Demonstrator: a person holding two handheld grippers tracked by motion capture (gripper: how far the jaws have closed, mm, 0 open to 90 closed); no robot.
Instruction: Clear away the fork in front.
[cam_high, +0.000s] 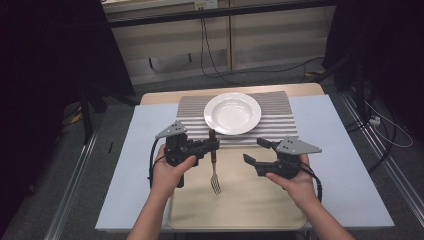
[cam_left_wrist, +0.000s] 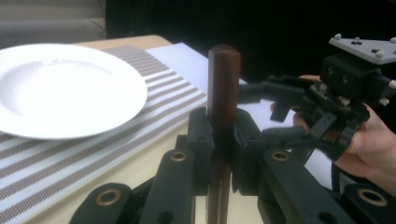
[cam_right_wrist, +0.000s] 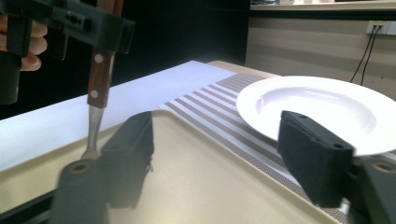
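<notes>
A fork (cam_high: 214, 172) with a dark wooden handle hangs tines-down over the beige tray (cam_high: 250, 205). My left gripper (cam_high: 214, 146) is shut on the handle; in the left gripper view the handle (cam_left_wrist: 224, 84) stands upright, pinched by both jaws of the left gripper (cam_left_wrist: 223, 140). My right gripper (cam_high: 253, 150) is held open to the right of the fork, apart from it, with nothing between its jaws. In the right gripper view the right gripper (cam_right_wrist: 219, 144) spreads wide above the tray, and the fork (cam_right_wrist: 99, 88) hangs at the left. One jaw hides the tines.
A white plate (cam_high: 232, 113) rests on a striped placemat (cam_high: 192, 107) beyond the tray. A pale sheet (cam_high: 140, 165) covers the table on both sides. Cables run along the floor behind the table and at its right.
</notes>
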